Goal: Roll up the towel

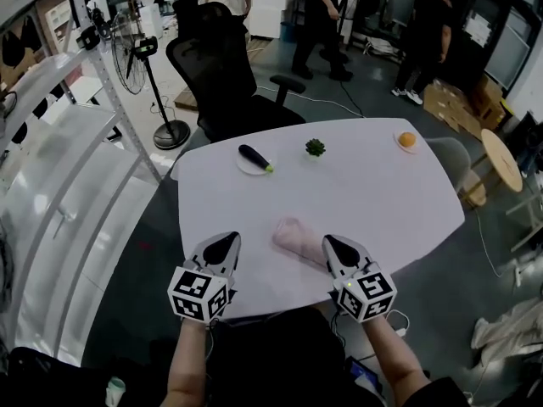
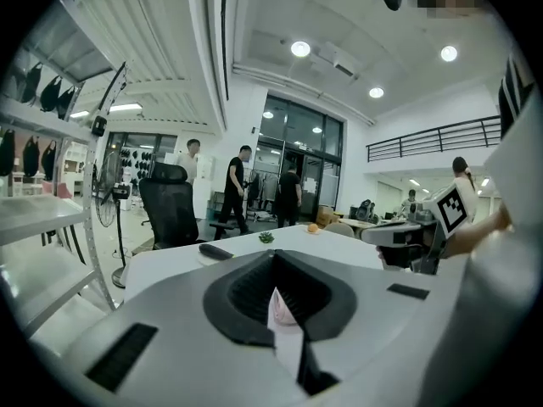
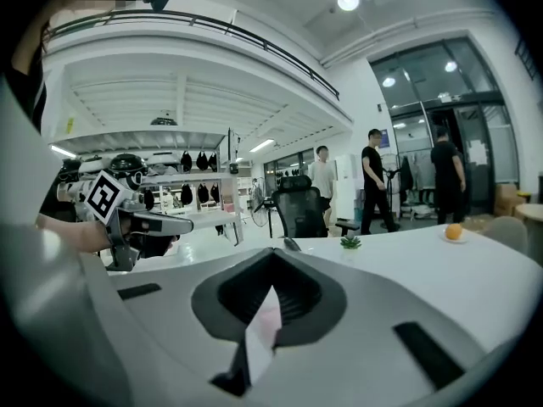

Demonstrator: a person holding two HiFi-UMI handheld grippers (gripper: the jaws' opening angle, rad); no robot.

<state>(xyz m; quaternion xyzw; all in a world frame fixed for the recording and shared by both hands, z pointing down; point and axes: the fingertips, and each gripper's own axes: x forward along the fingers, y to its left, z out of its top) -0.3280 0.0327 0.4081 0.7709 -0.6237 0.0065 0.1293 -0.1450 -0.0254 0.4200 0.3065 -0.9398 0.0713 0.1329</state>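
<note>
A pink towel (image 1: pixel 298 237) lies rolled into a short bundle near the front edge of the white table (image 1: pixel 373 197). My left gripper (image 1: pixel 227 244) hovers a little to the left of the roll, apart from it, jaws shut and empty. My right gripper (image 1: pixel 333 245) sits at the roll's right end, also shut with nothing between its jaws; whether it touches the cloth I cannot tell. In the left gripper view the closed jaws (image 2: pixel 273 259) leave a thin slit showing a sliver of pink towel (image 2: pixel 281 310). The right gripper view shows its jaws (image 3: pixel 271 259) closed likewise.
At the table's far side are an aubergine on a white plate (image 1: pixel 254 158), a small green plant (image 1: pixel 316 147) and an orange on a plate (image 1: pixel 408 140). A black office chair (image 1: pixel 222 75) stands behind the table. A metal shelf (image 1: pixel 59 134) runs along the left. People stand further back.
</note>
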